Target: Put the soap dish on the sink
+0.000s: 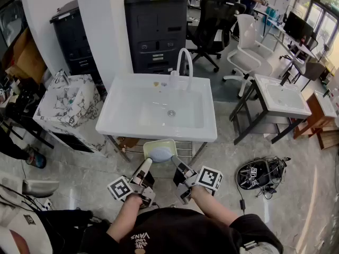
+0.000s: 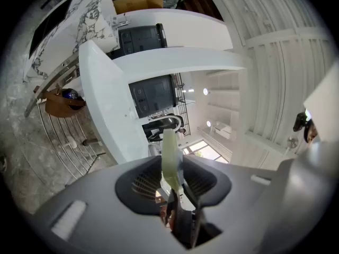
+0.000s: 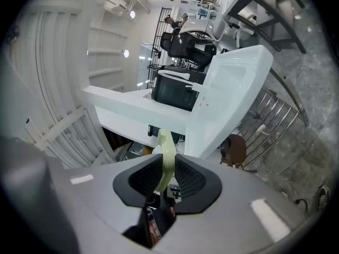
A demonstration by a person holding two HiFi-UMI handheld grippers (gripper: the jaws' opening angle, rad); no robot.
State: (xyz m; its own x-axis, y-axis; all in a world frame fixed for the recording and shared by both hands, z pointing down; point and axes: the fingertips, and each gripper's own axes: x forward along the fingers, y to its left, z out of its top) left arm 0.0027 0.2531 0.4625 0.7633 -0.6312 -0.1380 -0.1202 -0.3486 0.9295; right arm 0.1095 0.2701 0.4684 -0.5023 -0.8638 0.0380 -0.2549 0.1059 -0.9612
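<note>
1. Head view: we're carrying the pale green soap dish (image 1: 157, 146) level, in mid-air just short of the front rim of the white sink (image 1: 153, 133).
2. The left tool (image 1: 146, 163) pinches its left edge and the right tool (image 1: 176, 163) its right edge. Both gripper views show the rim clamped between the pads.
3. We judge this the carry step. Next we need to go forward over the rim, keep level, set down on the ledge by the faucet (image 1: 185, 62), and release.

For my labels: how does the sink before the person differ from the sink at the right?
The front sink carries an arched white faucet; the right sink shows none. The front sink sits square in the head view; the right sink stands turned, on a dark frame. Both are white and rectangular.
</note>
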